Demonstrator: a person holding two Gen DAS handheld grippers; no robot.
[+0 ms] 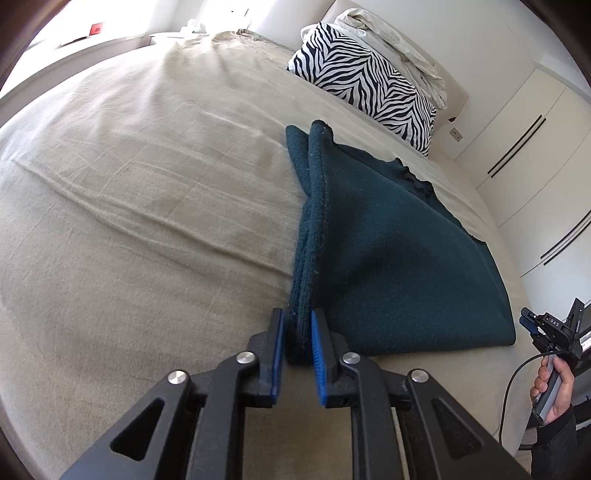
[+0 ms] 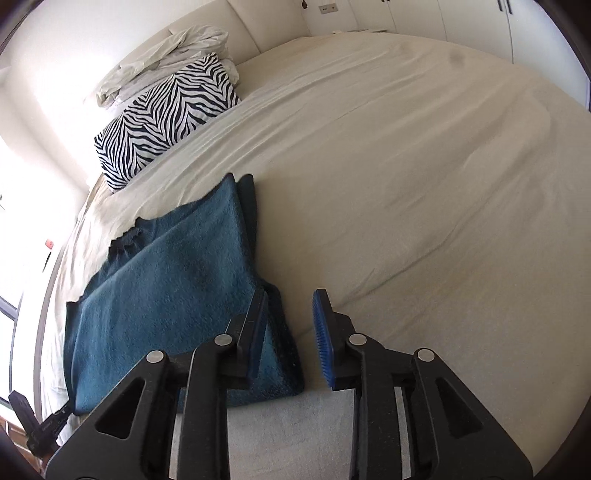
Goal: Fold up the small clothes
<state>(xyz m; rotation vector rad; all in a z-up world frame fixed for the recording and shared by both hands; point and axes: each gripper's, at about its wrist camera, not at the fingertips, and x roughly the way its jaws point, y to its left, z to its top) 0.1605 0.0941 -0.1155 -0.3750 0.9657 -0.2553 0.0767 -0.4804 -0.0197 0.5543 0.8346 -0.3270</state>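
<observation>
Left wrist view shows the left gripper (image 1: 297,334) pinching the raised edge of the teal cloth (image 1: 388,258) on the bed (image 1: 147,184), mid-fold, while the right gripper (image 2: 290,332) gapes empty beside it, so next probably carry that edge across.

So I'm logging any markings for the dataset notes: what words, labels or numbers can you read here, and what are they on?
"DAS": white letters, as they seem to read, on the black right hand-held gripper, small and uncertain.
Red object on the far ledge: too blurred to read.
Dark teal garment, zebra pillow: no text.
</observation>
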